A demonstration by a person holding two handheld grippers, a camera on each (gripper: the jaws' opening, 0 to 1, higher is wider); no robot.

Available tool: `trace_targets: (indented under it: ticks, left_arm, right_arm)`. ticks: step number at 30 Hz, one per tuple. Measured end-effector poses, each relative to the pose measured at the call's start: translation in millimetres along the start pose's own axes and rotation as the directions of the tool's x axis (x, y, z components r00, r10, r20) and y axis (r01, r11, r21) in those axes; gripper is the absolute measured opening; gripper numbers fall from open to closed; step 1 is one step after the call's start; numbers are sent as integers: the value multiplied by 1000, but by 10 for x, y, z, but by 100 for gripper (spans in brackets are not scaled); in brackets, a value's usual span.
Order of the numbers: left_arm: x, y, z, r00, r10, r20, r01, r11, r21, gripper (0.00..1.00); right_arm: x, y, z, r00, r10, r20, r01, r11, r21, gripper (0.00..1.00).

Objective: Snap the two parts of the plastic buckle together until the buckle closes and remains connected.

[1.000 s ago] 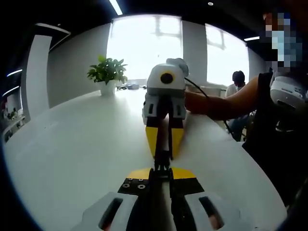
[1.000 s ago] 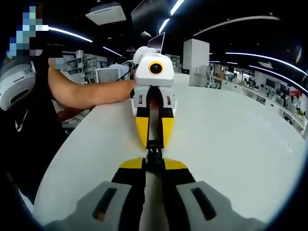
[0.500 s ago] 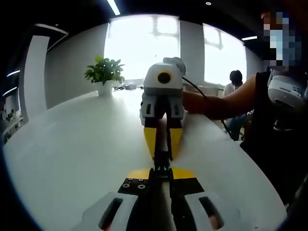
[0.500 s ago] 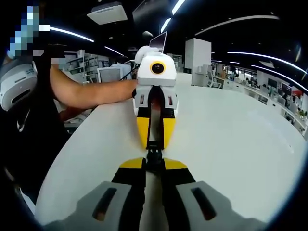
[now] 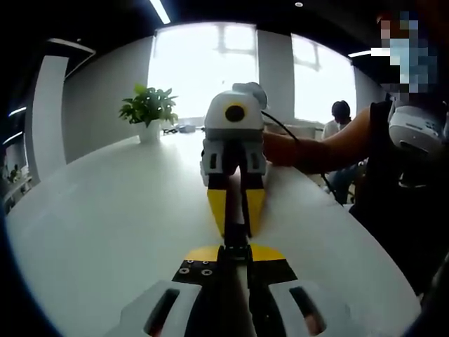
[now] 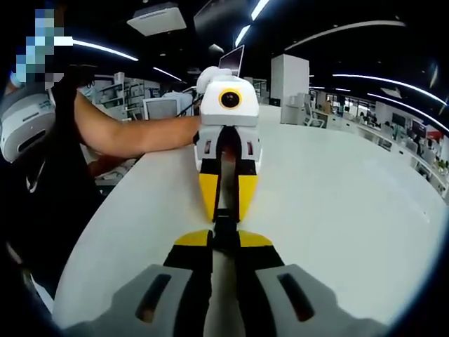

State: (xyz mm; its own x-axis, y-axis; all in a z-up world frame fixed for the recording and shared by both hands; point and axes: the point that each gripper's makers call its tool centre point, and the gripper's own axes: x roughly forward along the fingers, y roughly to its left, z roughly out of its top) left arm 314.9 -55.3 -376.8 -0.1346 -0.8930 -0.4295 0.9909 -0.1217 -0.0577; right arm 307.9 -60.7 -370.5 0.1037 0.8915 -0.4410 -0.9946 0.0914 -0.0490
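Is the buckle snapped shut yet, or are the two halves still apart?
Cannot tell. The black buckle sits pinched between the left tongs and right tongs, tip to tip, and their yellow tips cover any join.

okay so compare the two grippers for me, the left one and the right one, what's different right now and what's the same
In the right gripper view, the left gripper comes with a forearm at its left; in the left gripper view, the right gripper has its forearm at its right. Shared: yellow-tipped jaws shut on the black buckle, tips facing over the white table.

1. Black plastic buckle (image 5: 236,247), a small dark piece held above the white desk (image 5: 105,225), pinched at both ends
2. Its two halves (image 6: 224,226) meet at 6 o'clock; whether latched, cannot tell
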Motion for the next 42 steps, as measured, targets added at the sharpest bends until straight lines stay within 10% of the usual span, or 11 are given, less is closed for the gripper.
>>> trace_targets:
  ticks: [42]
  left_arm:
    - [77,-59,20,1000,-1,-2,1,999,-35,11]
  right_arm:
    - [19,10,-4,1000,-5,8,5,1000,9,10]
